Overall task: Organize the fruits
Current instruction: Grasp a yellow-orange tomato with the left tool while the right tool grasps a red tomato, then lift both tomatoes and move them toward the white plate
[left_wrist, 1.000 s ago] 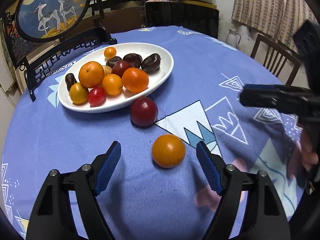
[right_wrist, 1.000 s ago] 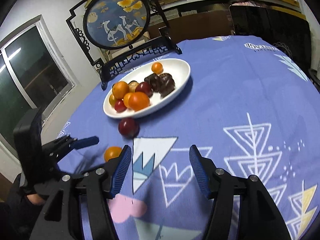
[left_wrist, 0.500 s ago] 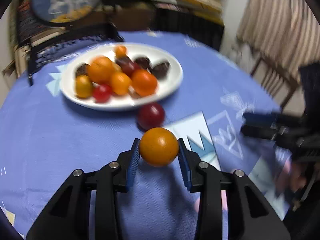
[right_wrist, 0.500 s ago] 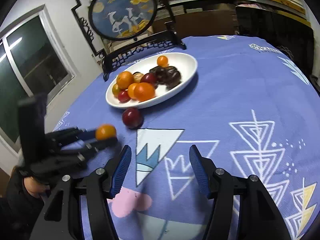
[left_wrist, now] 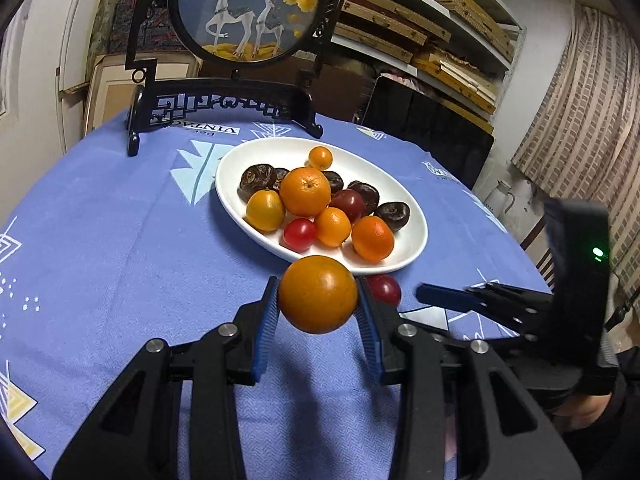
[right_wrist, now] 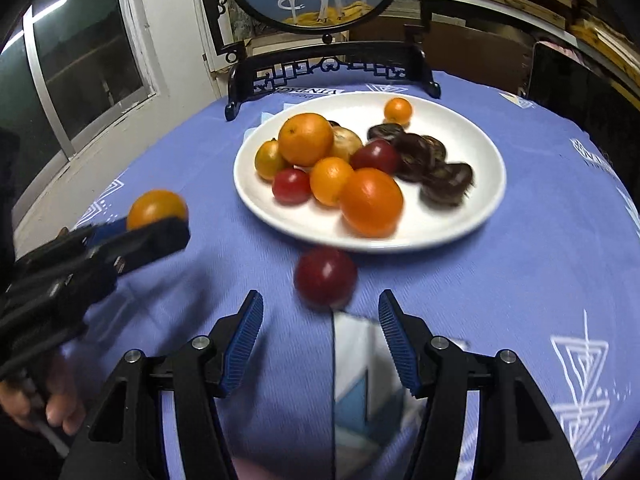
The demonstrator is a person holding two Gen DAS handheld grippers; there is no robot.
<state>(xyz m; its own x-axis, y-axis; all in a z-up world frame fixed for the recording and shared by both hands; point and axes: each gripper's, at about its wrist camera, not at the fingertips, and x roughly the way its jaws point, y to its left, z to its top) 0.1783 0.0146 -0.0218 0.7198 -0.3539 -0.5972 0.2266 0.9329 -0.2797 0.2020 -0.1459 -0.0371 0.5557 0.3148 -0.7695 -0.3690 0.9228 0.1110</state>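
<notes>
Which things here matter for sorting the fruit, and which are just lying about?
Job:
- orange fruit held in left claw
- red fruit on the cloth, ahead of open right claw
- white plate of fruit

Lying about:
- deer screen behind the plate
- boxes on shelves
- curtain

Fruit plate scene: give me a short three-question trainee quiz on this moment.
1. True or false: the left gripper is shut on the orange fruit.
2. Where is the dark red fruit?
A. on the white plate
B. on the tablecloth beside the plate
C. in the right gripper
3. Fill in: the right gripper's jaws are ____.

Key: 1 true; 2 B; 3 open
</notes>
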